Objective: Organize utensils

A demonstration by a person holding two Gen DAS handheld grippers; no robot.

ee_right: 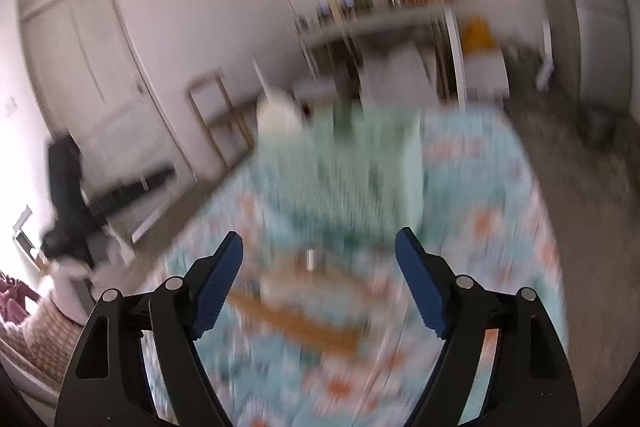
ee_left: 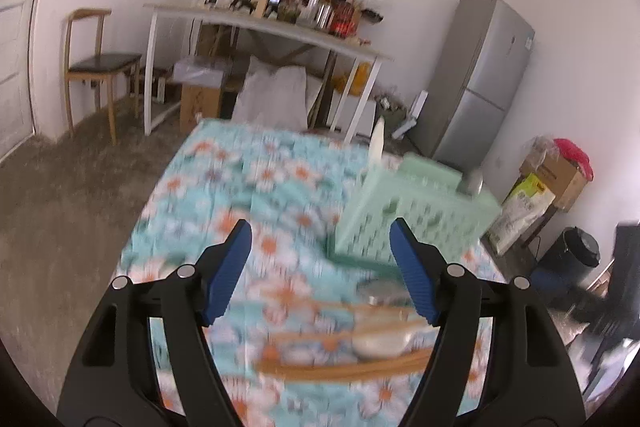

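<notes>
Through the left wrist camera we are looking over a table covered by a flowered cloth (ee_left: 240,179), and we are holding the left gripper (ee_left: 320,269) above it with its blue fingers (ee_left: 228,273) spread wide and nothing between them. A pale green basket (ee_left: 416,215) is standing on the cloth just past the right finger, with a white utensil handle (ee_left: 378,143) sticking up from its far side. Nearer to us than the basket, blurred wooden chopsticks (ee_left: 344,367) and pale spoons (ee_left: 380,341) are lying on the cloth. Through the right wrist camera, which is badly smeared, we are holding the right gripper (ee_right: 320,285) wide apart and empty too. The basket (ee_right: 360,163) is sitting straight ahead, and the wooden utensils (ee_right: 304,319) are lying in front of it, between the fingers (ee_right: 420,287).
</notes>
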